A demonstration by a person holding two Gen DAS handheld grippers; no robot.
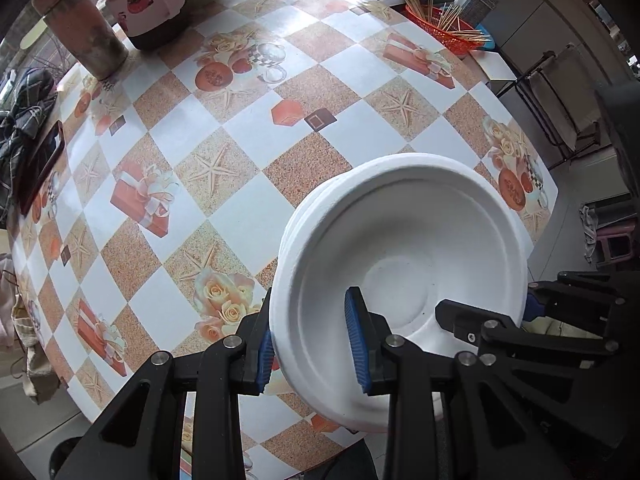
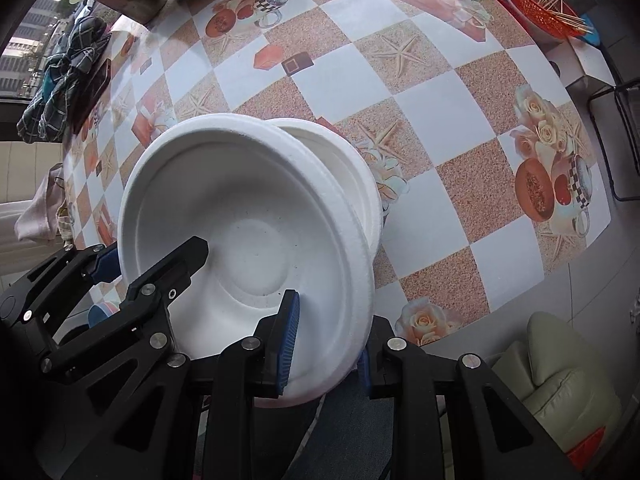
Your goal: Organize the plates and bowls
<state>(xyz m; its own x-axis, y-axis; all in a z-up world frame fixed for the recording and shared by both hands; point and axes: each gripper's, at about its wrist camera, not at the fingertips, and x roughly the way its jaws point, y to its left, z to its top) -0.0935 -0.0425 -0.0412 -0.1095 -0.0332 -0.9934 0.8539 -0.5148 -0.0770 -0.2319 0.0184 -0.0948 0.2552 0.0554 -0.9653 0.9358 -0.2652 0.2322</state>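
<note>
Both of my grippers are clamped on one stack of white bowls (image 1: 404,236), each pinching the rim wall from an opposite side: the left gripper (image 1: 316,348) has one blue pad inside the top bowl and one outside, and the right gripper (image 2: 324,346) holds the facing rim the same way. The stack hangs in the air above the near edge of the table (image 1: 248,112), over its checked oilcloth, touching nothing below as far as I can see.

As for progress, I judge the gathering largely done: several rims show nested under the top one (how many I cannot count), and no loose plate or bowl shows on the cloth. What is left, I think, is to set the stack down somewhere sensible.

The bowls open upward toward me, tilted a little, the lower ones slightly askew from the top one. Being round, the stack's only real axis runs down through the nested bases.
</note>
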